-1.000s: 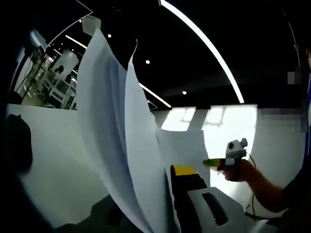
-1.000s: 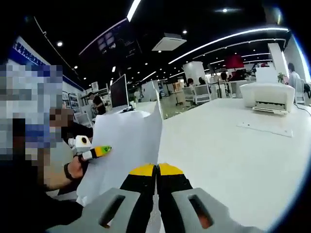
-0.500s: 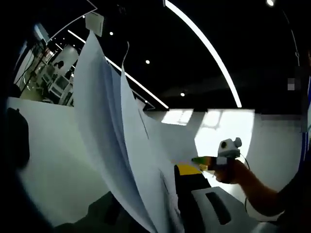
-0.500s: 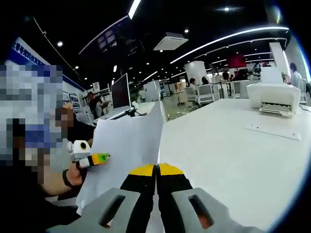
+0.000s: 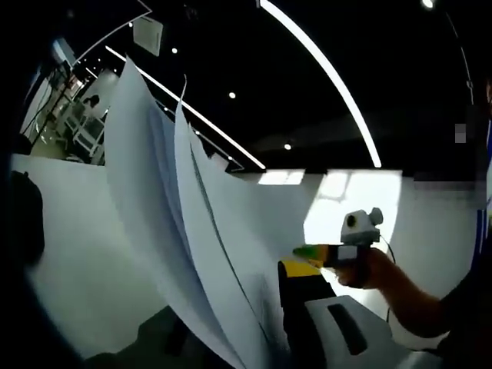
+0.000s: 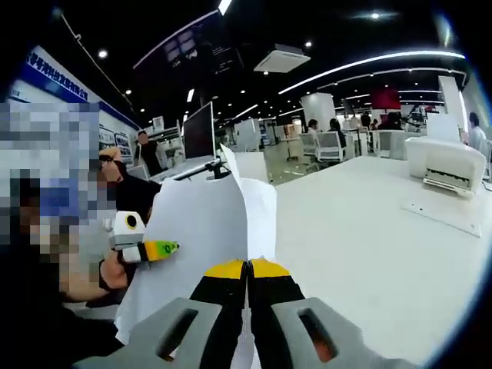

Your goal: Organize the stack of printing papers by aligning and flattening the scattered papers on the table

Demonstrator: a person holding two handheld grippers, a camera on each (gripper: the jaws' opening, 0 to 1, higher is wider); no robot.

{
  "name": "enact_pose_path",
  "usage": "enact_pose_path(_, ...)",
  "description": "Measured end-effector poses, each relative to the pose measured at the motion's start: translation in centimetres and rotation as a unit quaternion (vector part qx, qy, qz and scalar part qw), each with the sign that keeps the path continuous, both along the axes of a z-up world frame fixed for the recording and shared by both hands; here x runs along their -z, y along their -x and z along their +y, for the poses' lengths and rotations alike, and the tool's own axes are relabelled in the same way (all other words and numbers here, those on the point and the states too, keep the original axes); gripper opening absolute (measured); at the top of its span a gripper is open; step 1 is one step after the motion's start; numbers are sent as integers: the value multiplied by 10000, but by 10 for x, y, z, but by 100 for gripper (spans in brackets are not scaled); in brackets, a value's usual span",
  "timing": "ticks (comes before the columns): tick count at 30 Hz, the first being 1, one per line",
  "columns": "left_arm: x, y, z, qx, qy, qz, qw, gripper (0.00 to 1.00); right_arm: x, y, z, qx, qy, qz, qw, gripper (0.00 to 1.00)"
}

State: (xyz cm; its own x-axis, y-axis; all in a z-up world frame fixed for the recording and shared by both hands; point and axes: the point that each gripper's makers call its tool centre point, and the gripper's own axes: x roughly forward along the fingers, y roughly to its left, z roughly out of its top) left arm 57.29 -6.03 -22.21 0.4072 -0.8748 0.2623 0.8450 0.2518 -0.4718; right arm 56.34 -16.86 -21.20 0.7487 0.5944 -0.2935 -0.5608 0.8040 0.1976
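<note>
A stack of white printing papers [image 5: 192,231] is held upright off the white table [image 6: 369,254], its sheets bowing and fanning apart at the top. My left gripper [image 5: 278,270] grips its lower edge; one yellow-tipped jaw shows and the sheets cover the other. In the right gripper view the papers [image 6: 207,238] stand edge-on, pinched between the closed yellow-tipped jaws of my right gripper [image 6: 247,269]. The left gripper [image 6: 150,250], in a hand, is at the sheets' left edge. The right gripper [image 5: 338,250] holds the far edge in the left gripper view.
A white printer [image 6: 450,161] stands at the table's far right, with a flat white sheet [image 6: 446,217] lying in front of it. A monitor [image 6: 198,131] and a seated person [image 6: 115,192] are behind the papers. A dark object [image 5: 27,223] sits at the left.
The papers have bowed further and fanned wider at the top. In the left gripper view the right gripper has come slightly left, closer to the sheets. Both grippers keep their hold.
</note>
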Motion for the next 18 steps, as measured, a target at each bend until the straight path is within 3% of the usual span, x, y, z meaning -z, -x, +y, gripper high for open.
enact_pose_path(7, 1, -1, 0, -55, -36, -4, 10000, 19, 2, -1, 10, -45, -35, -25, 10000, 0)
enact_pose_path(11, 2, -1, -1, -73, -72, -16, 9999, 17, 0, -3, 14, 39, -246, -25, 9997, 0)
enact_pose_path(18, 5, -1, -1, -263, -410, -451, 9978, 6, 5, 4, 17, 126, -194, -157, 9996, 1)
